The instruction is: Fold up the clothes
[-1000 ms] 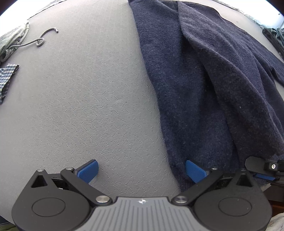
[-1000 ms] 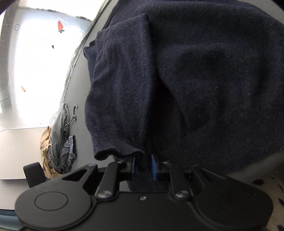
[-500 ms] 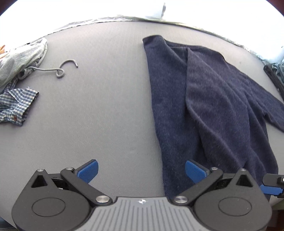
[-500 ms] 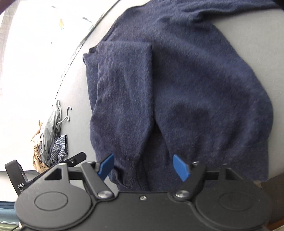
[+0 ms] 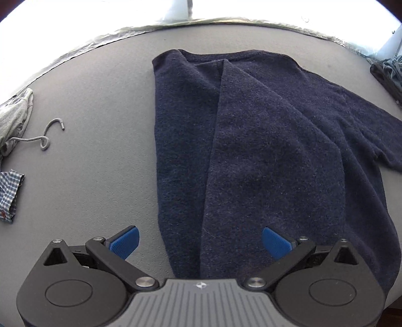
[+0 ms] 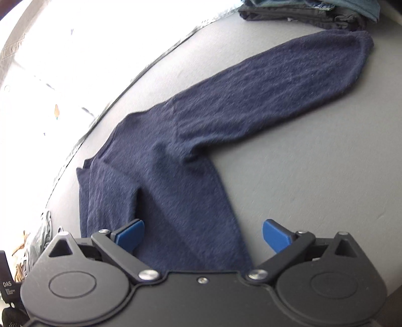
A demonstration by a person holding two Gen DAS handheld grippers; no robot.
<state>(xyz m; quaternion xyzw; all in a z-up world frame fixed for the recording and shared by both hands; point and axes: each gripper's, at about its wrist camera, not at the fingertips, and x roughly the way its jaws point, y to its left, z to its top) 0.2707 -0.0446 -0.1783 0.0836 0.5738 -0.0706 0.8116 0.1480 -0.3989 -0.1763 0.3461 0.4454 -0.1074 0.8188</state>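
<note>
The navy sweater [image 5: 263,151] lies flat on the grey worktop [image 5: 100,125], one side folded over the body, one sleeve [image 6: 276,83] stretched toward a stack of clothes [image 6: 301,10]. The left tongs [image 5: 199,241] stand wide above its hem, gripping nothing. The right tongs [image 6: 202,235] are opening, the pads clear of the cloth. A grey garment [image 5: 15,113] lies at the worktop's left edge.

One navy sweater [image 5: 263,140], one grey garment [image 5: 15,113], one checked cloth [image 5: 8,193], two hand-held grippers.
</note>
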